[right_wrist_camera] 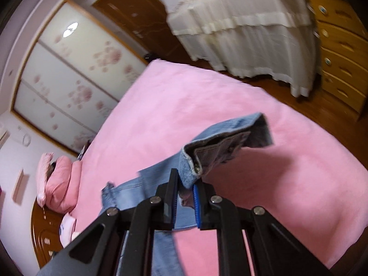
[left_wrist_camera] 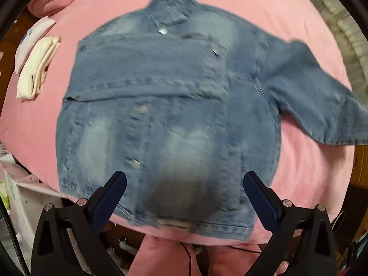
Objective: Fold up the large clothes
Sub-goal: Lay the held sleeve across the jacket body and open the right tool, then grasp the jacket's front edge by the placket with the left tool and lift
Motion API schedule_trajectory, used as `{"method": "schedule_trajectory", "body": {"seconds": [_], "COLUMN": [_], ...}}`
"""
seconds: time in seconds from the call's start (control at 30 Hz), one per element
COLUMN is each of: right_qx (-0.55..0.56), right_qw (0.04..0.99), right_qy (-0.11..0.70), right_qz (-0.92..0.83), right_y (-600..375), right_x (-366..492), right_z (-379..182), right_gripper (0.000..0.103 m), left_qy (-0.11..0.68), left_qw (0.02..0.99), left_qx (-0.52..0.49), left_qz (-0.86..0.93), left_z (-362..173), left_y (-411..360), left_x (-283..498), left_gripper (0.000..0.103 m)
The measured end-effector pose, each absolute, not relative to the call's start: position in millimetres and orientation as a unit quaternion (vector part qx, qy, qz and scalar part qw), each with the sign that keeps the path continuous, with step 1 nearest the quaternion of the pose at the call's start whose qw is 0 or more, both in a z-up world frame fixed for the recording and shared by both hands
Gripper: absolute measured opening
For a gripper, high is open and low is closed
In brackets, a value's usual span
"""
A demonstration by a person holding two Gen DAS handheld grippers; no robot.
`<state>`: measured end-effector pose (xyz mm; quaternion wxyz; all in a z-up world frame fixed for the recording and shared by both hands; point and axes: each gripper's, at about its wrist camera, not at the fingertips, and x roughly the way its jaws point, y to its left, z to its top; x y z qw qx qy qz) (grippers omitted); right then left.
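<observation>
A blue denim jacket (left_wrist_camera: pixel 161 105) lies front up on the pink bed (left_wrist_camera: pixel 264 7), collar at the top. One sleeve is folded across its chest; the other sleeve (left_wrist_camera: pixel 322 101) stretches off to the right. My left gripper (left_wrist_camera: pixel 184 181) hangs over the jacket's lower hem, pointing straight down, open, with nothing between its fingers. In the right wrist view my right gripper (right_wrist_camera: pixel 186 181) is shut on the denim sleeve cuff (right_wrist_camera: pixel 227 142), which is lifted off the pink bed (right_wrist_camera: pixel 299 184) and sticks up past the fingertips.
Folded cream and white clothes (left_wrist_camera: pixel 39 69) sit at the bed's left edge, pink pillows (right_wrist_camera: pixel 59 181) at its head. A white draped table (right_wrist_camera: pixel 241 27) and a wooden chest of drawers (right_wrist_camera: pixel 340 46) stand beyond the bed. A person's pink trousers (left_wrist_camera: pixel 161 257) show below the left gripper.
</observation>
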<state>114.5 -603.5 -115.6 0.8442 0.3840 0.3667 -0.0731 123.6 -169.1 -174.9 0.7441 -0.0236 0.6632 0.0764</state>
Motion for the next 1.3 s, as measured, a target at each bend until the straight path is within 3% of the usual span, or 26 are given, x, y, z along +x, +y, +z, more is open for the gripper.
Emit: {"method": "schedule_trajectory", "body": {"seconds": [0.33,0.57,0.73,0.83,0.97,1.3], "right_qx": [0.286,0.221,0.202,0.203,0.201,0.185], "right_qw": [0.884,0.859,0.798,0.765,0.761,0.775], "right_qy": [0.369,0.457,0.554,0.592,0.596,0.583], "right_qz": [0.01,0.057,0.124,0.154,0.158,0.157], "right_y": [-416,-272,-199,-179,-173,-234], "right_x": [162,219,249,252,240,222], "right_z": [-63,-108,-177,-203,-210,-174], "right_gripper": [0.011,0.012,0.025,0.028,0.058,0.064], "left_qy": [0.588,0.588,0.61,0.614,0.618,0.662], "left_qw": [0.807,0.805,0.786,0.783,0.782,0.741], "left_qx": [0.012,-0.004,-0.007,-0.006,0.007,-0.105], "left_qz": [0.052,0.075,0.099,0.101,0.077,-0.042], "left_z": [-123,-124,-150,-152,-156,-203], "left_y": [-37,25,42,45,39,9], "left_x": [122,115,111,109,116,177], "left_gripper": [0.101,0.101,0.101,0.101,0.101,0.101]}}
